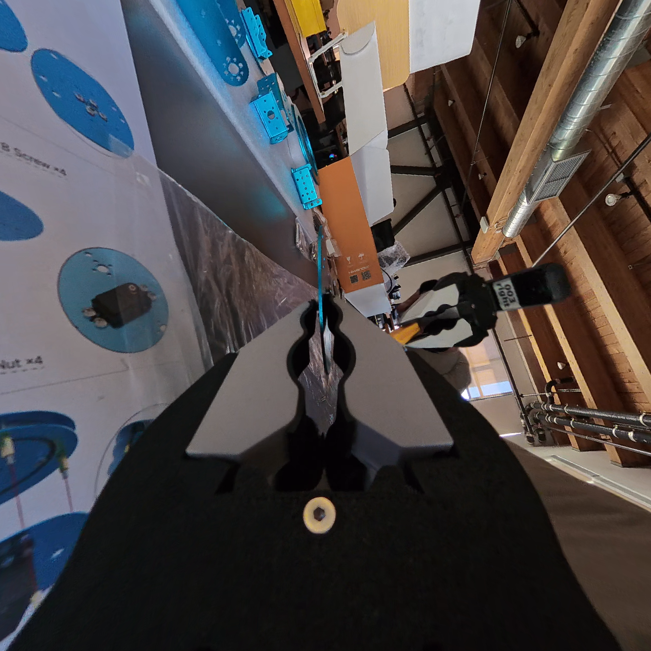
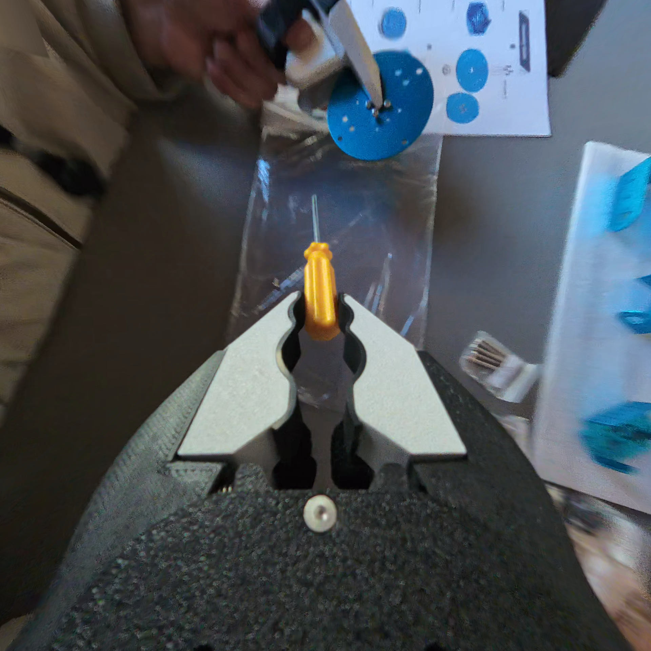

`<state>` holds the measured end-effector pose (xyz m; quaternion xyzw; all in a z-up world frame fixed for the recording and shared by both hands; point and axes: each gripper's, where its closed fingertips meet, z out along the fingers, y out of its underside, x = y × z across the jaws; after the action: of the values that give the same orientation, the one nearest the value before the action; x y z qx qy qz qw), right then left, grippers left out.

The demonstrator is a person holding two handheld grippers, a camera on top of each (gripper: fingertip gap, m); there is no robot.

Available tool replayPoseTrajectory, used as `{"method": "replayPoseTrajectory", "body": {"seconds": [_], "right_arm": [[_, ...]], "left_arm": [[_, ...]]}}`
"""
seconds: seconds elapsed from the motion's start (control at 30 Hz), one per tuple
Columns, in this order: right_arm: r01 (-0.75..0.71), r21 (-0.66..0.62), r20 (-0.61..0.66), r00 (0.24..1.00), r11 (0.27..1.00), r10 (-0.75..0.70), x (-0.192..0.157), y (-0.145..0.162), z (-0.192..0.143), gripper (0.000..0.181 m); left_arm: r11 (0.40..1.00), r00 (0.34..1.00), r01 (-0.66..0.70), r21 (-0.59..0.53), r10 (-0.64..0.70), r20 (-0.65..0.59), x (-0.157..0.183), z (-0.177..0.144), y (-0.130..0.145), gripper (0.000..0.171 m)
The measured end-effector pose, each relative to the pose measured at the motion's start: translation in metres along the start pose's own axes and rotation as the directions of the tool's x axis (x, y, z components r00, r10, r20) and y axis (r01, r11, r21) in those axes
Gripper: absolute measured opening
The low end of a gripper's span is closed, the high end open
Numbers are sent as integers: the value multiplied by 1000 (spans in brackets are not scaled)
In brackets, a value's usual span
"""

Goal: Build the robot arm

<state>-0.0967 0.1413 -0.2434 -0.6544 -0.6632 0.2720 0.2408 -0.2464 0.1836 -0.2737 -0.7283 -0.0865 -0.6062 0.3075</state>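
Observation:
My left gripper [image 1: 324, 303] is shut on a thin blue round metal plate [image 1: 321, 260], seen edge-on between the tips. In the right wrist view the same plate [image 2: 352, 134] shows face-on with small screws near its middle, held by the left gripper [image 2: 375, 100] above a clear plastic bag [image 2: 387, 225]. My right gripper [image 2: 320, 299] is shut on the handle of a small orange screwdriver [image 2: 318, 296]; its thin shaft points toward the plate, a gap away. The right gripper also shows in the left wrist view [image 1: 408, 331], off to the right.
A printed instruction sheet [image 1: 77, 218] with blue disc pictures lies on the grey table [image 2: 493, 218]. Blue metal brackets [image 1: 271, 116] and an orange box [image 1: 348, 225] sit farther off. A white sheet with blue parts [image 2: 581, 317] and a small clear packet [image 2: 493, 366] lie right. A person's hand [image 2: 218, 45] is upper left. The gap from one gripper's tips to the other's is roughly 15 cm.

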Motion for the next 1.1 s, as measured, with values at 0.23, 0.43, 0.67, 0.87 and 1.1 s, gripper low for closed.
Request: {"method": "replayPoseTrajectory", "body": {"seconds": [0.23, 0.43, 0.67, 0.87, 1.1], "right_arm": [[-257, 178, -13, 964, 950, 264, 14, 9, -11, 17], [-264, -78, -4, 964, 961, 264, 0, 37, -1, 16], [-74, -427, -156, 988, 901, 7, 13, 36, -68, 15], [-144, -757, -112, 990, 638, 91, -5, 65, -113, 15], [-32, -915, 23, 991, 402, 131, -7, 65, -83, 15]], "left_arm": [[999, 999, -39, -18, 38, -26, 11, 0, -2, 5], [999, 999, -30, -34, 29, -36, 12, 7, 5, 5], [999, 999, -25, -42, 23, -46, 12, 11, 7, 5], [999, 998, -20, -47, 17, -58, 12, 11, 8, 5], [999, 997, -14, -49, 10, -81, 14, 10, 7, 5]]}}
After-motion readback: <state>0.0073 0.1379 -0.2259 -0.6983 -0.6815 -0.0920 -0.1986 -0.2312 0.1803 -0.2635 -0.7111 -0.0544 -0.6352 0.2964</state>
